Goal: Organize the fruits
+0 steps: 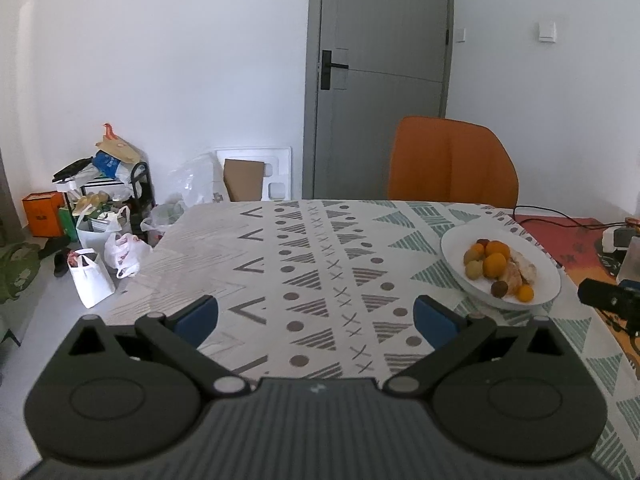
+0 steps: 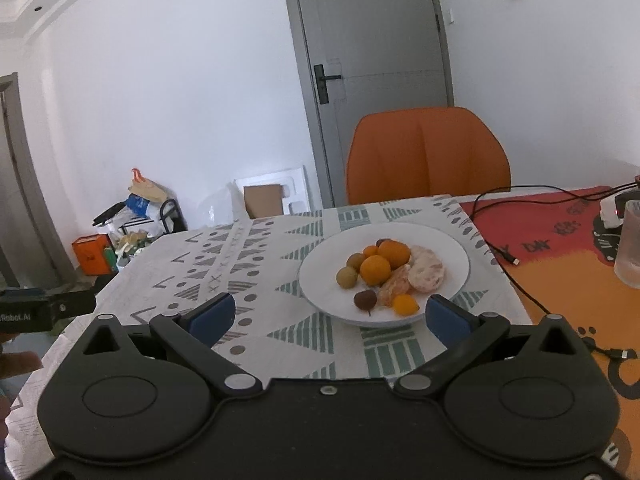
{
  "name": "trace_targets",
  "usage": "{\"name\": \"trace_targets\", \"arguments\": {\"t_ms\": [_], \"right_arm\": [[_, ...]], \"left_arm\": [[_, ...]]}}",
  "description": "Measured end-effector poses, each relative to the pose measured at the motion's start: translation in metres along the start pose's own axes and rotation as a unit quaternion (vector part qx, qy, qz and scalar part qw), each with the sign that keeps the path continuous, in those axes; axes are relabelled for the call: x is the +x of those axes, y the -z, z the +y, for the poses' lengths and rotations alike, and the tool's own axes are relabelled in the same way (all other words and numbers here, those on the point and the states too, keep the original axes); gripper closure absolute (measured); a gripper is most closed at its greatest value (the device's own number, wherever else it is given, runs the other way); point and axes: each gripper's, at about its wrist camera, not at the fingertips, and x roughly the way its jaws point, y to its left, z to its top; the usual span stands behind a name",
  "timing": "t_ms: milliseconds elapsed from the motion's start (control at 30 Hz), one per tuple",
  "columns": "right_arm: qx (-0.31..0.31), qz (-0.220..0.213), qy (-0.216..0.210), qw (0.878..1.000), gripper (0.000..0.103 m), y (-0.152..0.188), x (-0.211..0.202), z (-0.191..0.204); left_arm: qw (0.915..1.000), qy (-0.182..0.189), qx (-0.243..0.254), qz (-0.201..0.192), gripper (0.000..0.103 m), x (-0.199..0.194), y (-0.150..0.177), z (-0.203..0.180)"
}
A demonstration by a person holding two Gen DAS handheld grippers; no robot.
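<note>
A white plate (image 2: pixel 448 248) (image 1: pixel 460 240) on the patterned tablecloth carries the fruit: two oranges (image 2: pixel 375 269) (image 1: pixel 494 264), small greenish fruits (image 2: pixel 346 278) (image 1: pixel 474 269), a dark brown fruit (image 2: pixel 364 299) (image 1: pixel 499 289), a small orange fruit (image 2: pixel 405 305) (image 1: pixel 525 293) and peeled citrus pieces (image 2: pixel 428 270) (image 1: pixel 524 268). My right gripper (image 2: pixel 329 314) is open just short of the plate's near rim, nothing between its blue pads. My left gripper (image 1: pixel 316 318) is open over bare cloth, left of the plate, holding nothing.
An orange chair (image 2: pixel 428 152) stands behind the table in front of a grey door (image 2: pixel 372 60). To the right, a red-orange mat (image 2: pixel 560 248) carries cables, a white adapter and a clear glass (image 2: pixel 630 246). Bags and boxes (image 1: pixel 96 208) clutter the floor at left.
</note>
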Motion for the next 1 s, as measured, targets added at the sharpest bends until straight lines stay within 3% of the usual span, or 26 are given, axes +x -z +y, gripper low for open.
{"name": "trace_targets", "arguments": {"t_ms": [267,667,1000], "right_arm": [[-0.009,0.009,-0.023,1.0,0.0,0.004,-0.018,0.012],[-0.015,0.031,-0.028,0.999,0.0,0.021,-0.024,0.028],[-0.016,0.042,-0.038,0.998,0.0,0.028,-0.022,0.034]], "left_arm": [[1.0,-0.003,-0.003,-0.009,0.0,-0.025,0.006,0.009],[0.9996,-0.007,-0.017,0.023,0.0,-0.031,0.025,0.021],[0.9991,-0.027,-0.019,0.026,0.0,-0.038,0.034,0.04]]}}
